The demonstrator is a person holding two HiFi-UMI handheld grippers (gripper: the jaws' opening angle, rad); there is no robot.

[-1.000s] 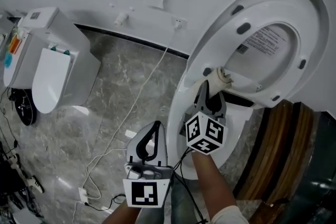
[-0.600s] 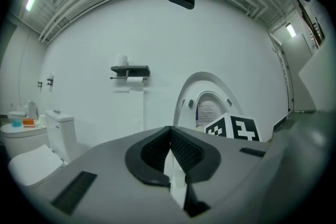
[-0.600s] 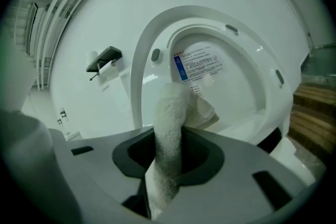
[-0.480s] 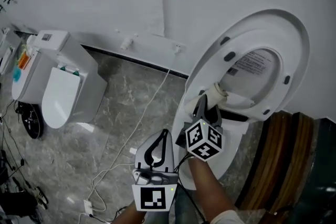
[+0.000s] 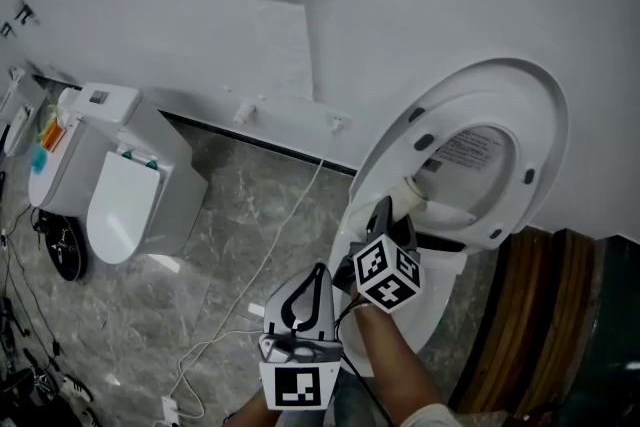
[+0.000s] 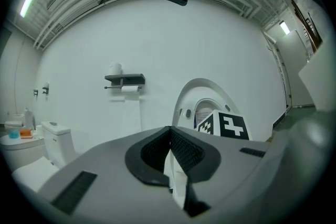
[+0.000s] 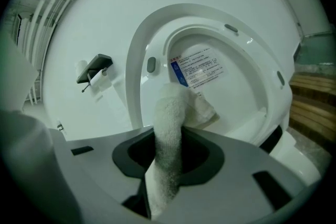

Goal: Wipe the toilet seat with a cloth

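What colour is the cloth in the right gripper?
White cloth, clearest in the right gripper view.

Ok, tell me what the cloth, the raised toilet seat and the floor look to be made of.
The cloth looks like white terry fabric, going by its nubby looped pile. The toilet seat is probably glossy white plastic: thin, smooth, evenly shiny. The floor seems polished grey stone or stone-look tile, with pale veining.

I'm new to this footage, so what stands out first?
A toilet seat stands raised at the right, with the right gripper shut on a white cloth in front of it. The left gripper, shut and empty, is lower down; a second toilet sits far left.
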